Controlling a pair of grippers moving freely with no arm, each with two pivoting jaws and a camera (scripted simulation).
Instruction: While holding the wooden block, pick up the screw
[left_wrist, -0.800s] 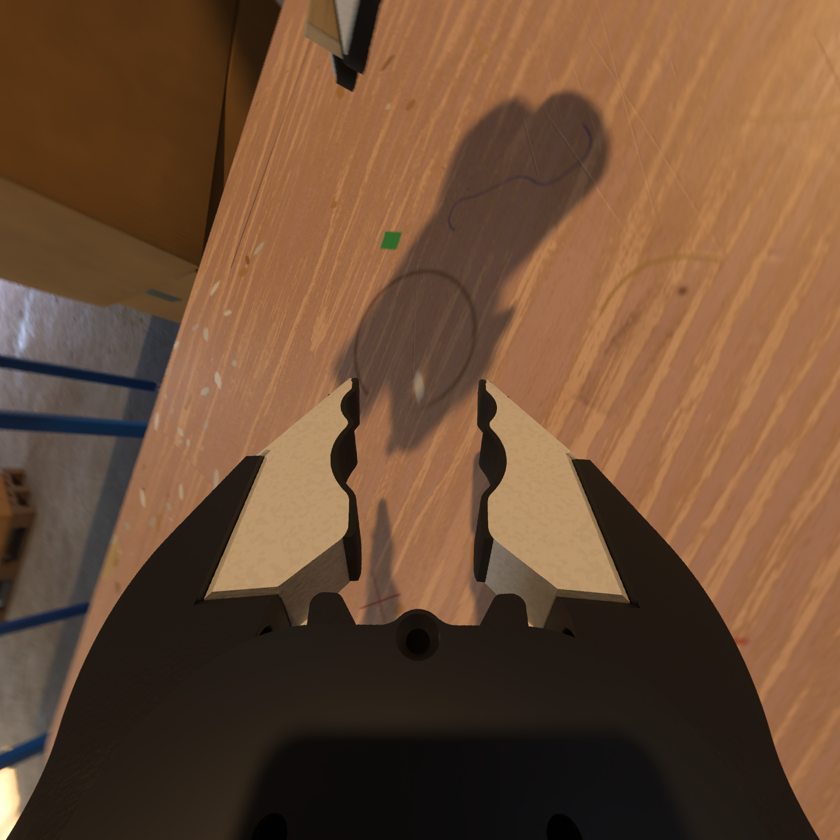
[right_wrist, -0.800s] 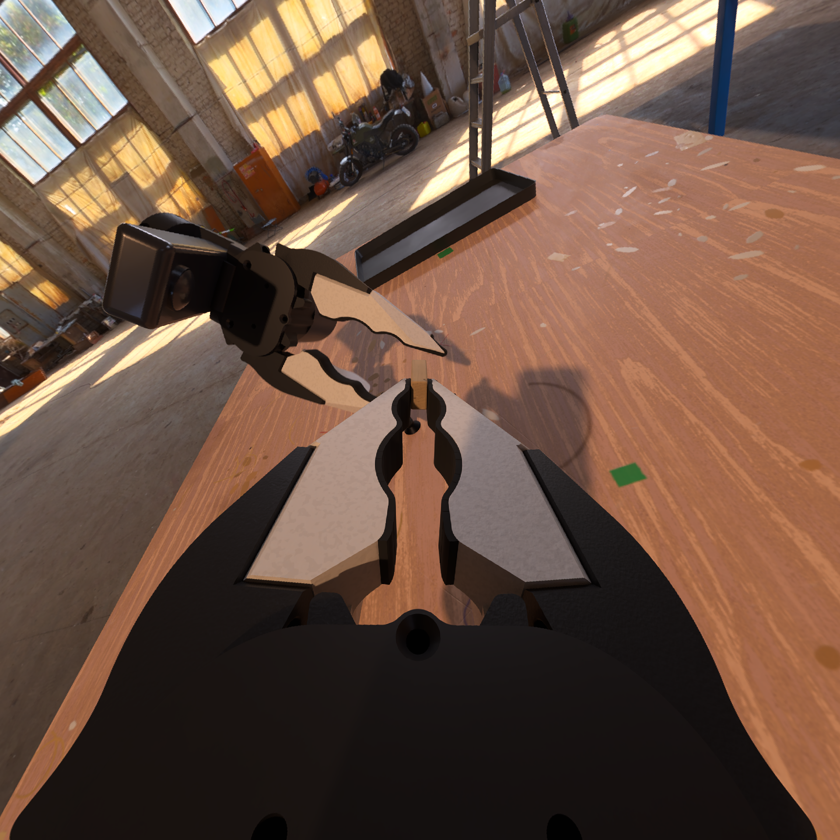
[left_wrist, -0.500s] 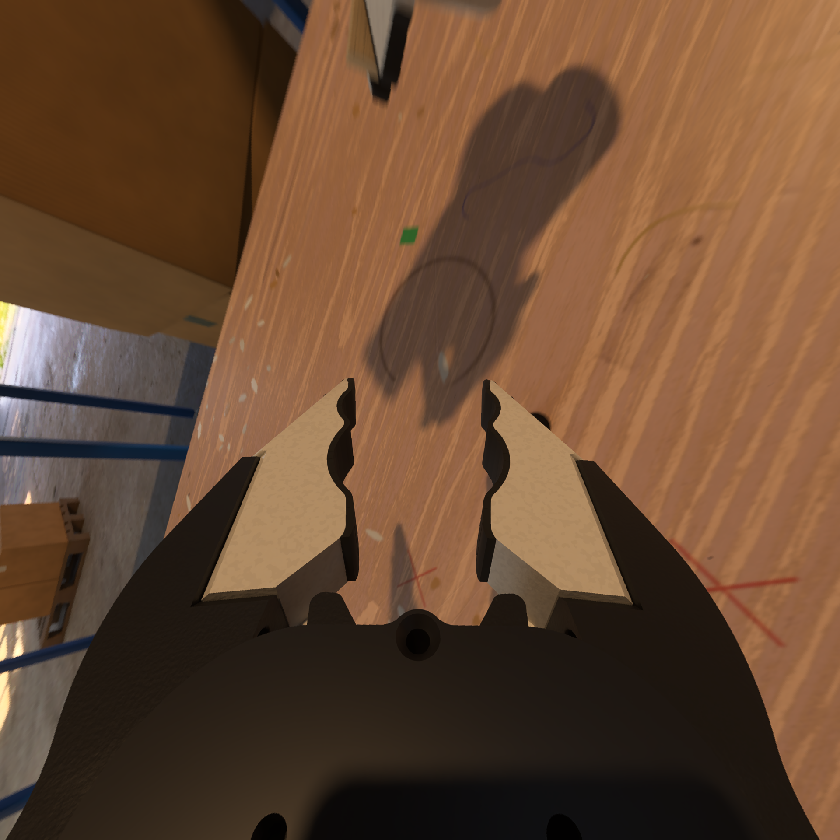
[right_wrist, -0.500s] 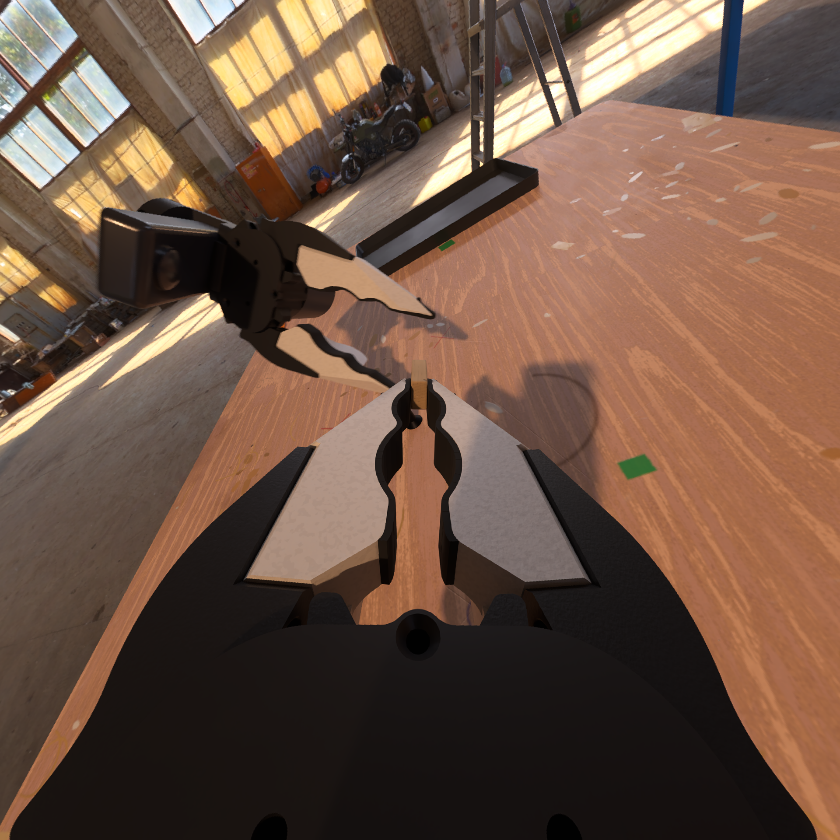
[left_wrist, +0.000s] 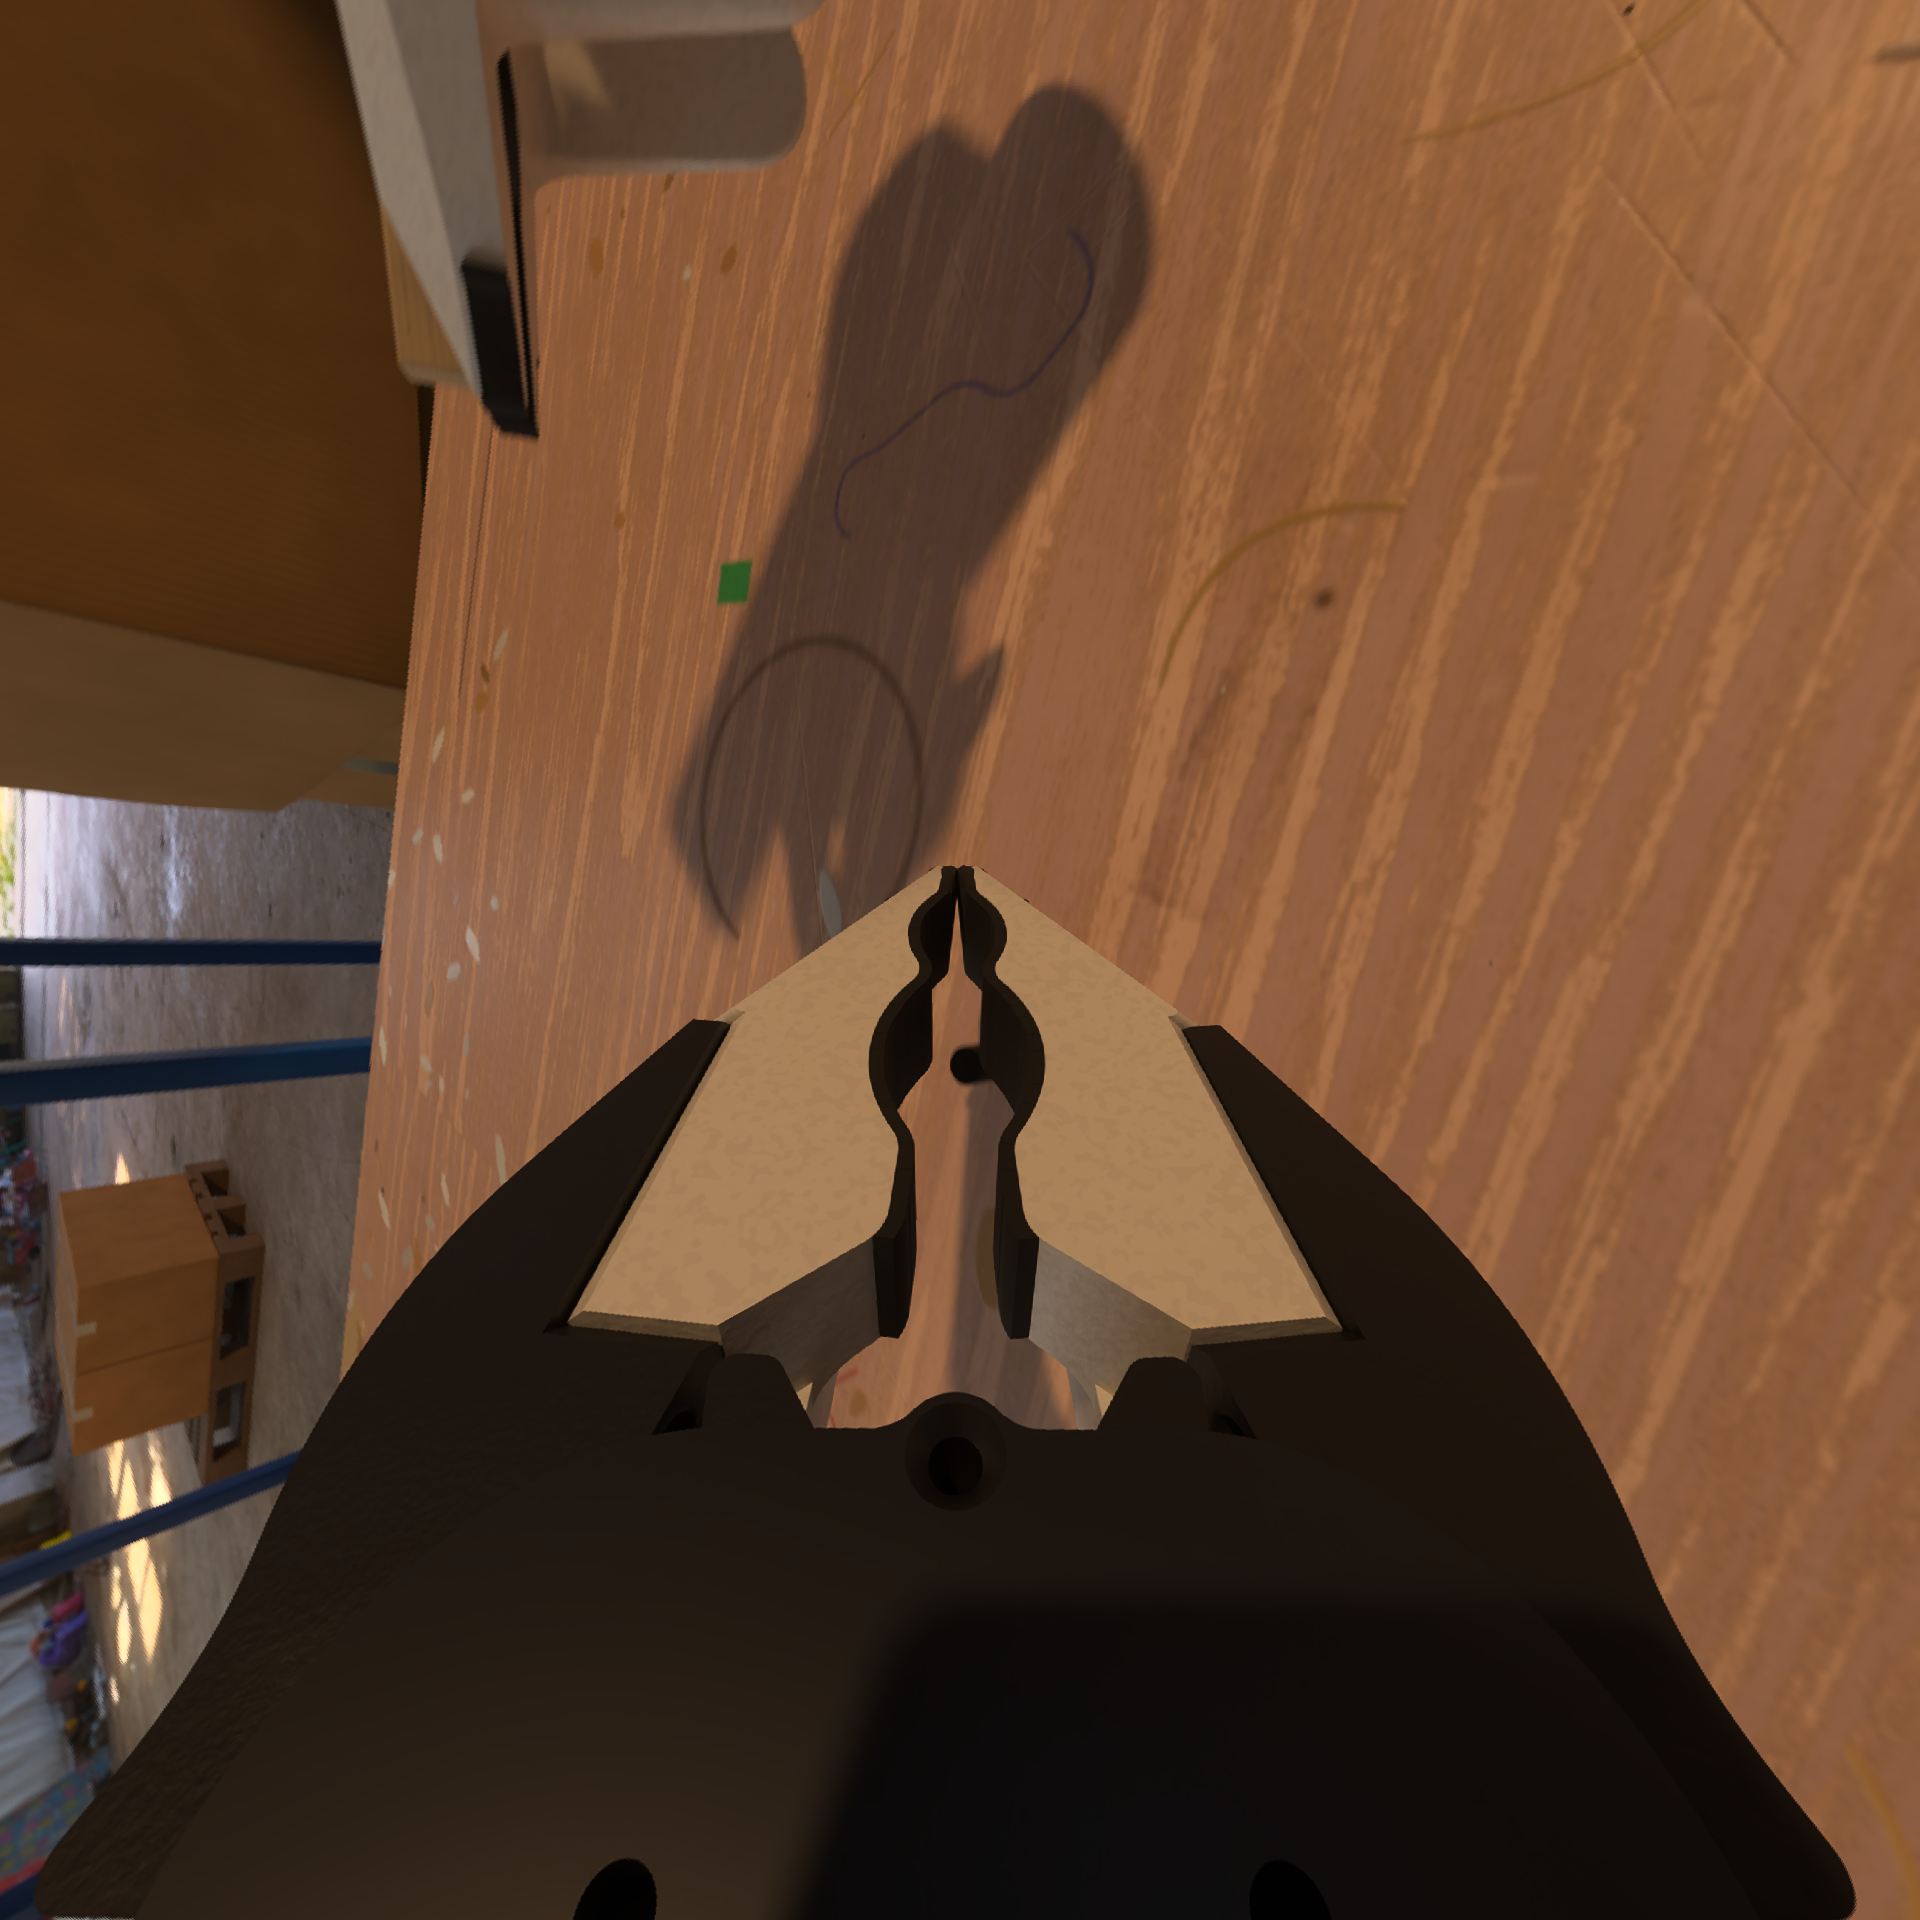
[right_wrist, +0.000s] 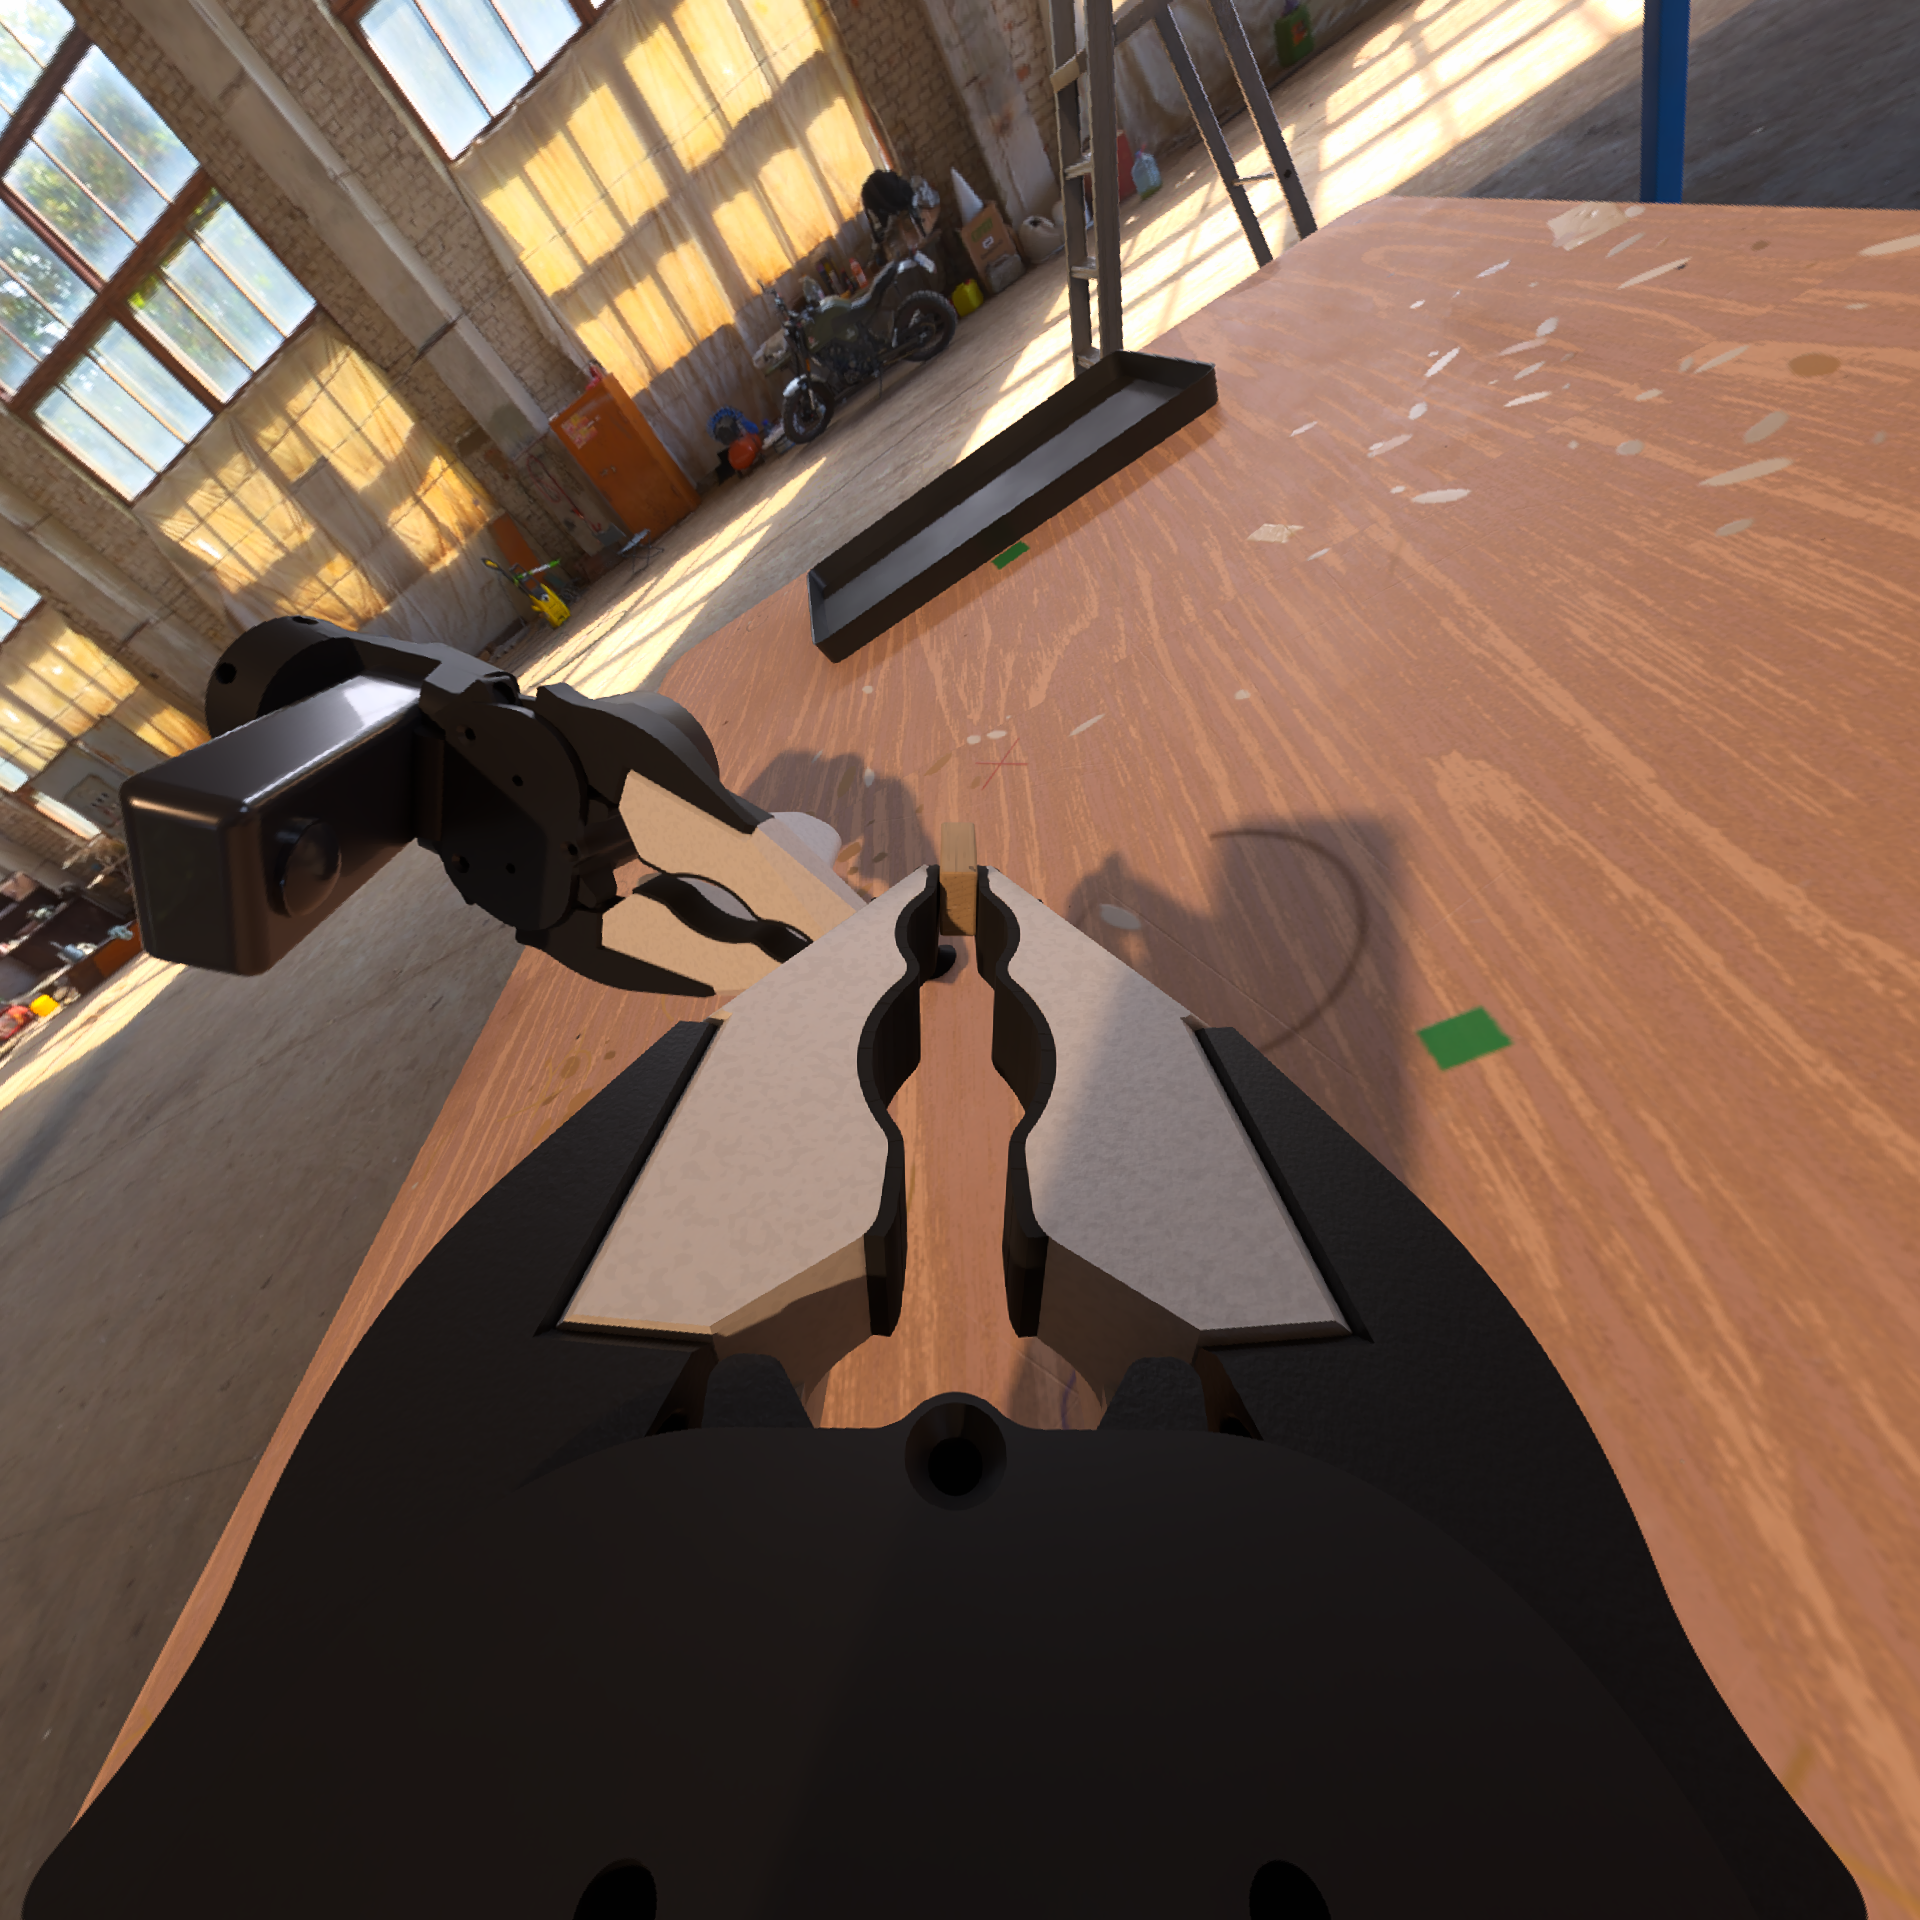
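Observation:
My right gripper (right_wrist: 956, 881) is shut on a small pale wooden block (right_wrist: 958, 844), held upright at its fingertips just above the table. The block's edge also shows in the left wrist view (left_wrist: 416, 322), between the right gripper's pale fingers (left_wrist: 436, 156) at the top. My left gripper (left_wrist: 956, 875) is shut, its tips almost touching. The small dark screw (left_wrist: 966, 1066) shows in the gap between its fingers. In the right wrist view the left gripper (right_wrist: 800, 904) reaches in from the left, its tips behind my right finger, next to the block.
A long black tray (right_wrist: 1018, 499) lies at the table's far left edge, with a ladder (right_wrist: 1101, 177) behind it. A green square marker (right_wrist: 1463, 1037) is on the wood to the right and also shows in the left wrist view (left_wrist: 734, 582). A cardboard box (left_wrist: 187, 312) stands beyond the table edge.
My left gripper's jaws have closed from wide open, with the screw now between them, and it has moved closer to the right gripper. The right gripper still holds the block.

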